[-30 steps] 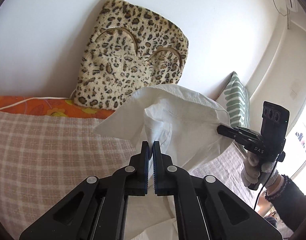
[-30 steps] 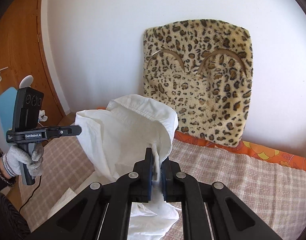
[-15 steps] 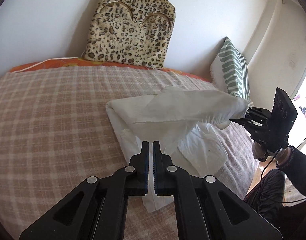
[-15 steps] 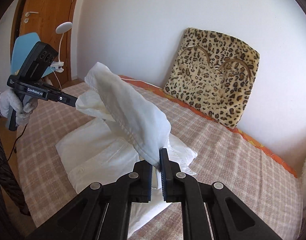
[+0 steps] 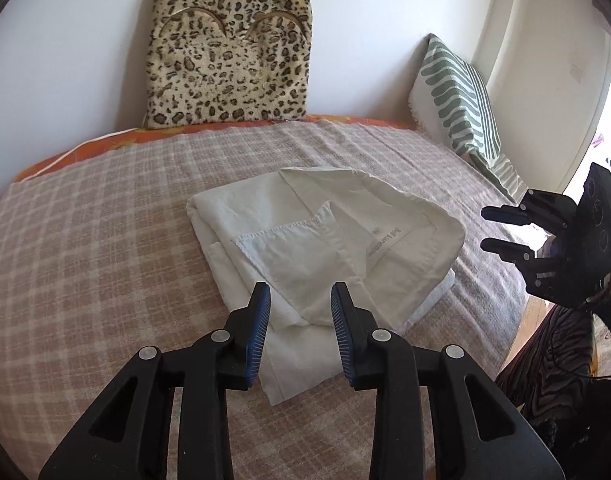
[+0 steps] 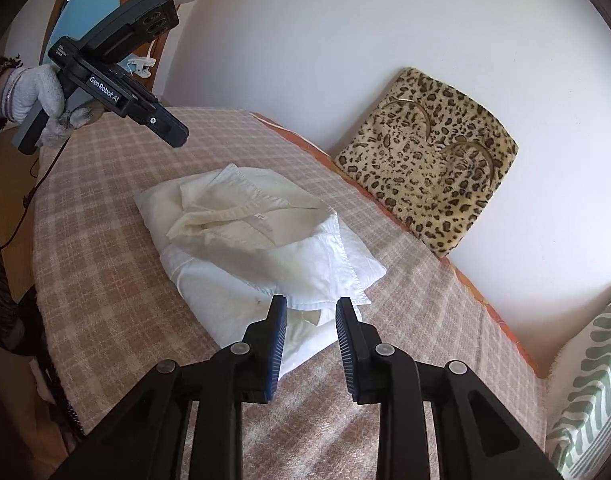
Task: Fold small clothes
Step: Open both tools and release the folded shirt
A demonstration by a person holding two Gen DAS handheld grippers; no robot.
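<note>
Both grippers hover above the bed (image 5: 85, 248) with jaws spread and nothing between them: the left gripper (image 5: 300, 300) at the near end of the white shirt (image 5: 325, 248), the right gripper (image 6: 310, 312) just over its other end. Folded into a rumpled bundle, the white shirt lies on the plaid bedcover in the middle of the bed, its long axis running from one gripper toward the other, collar with the label facing up. Behind it a leopard-print cushion (image 5: 229, 56) leans on the wall.
</note>
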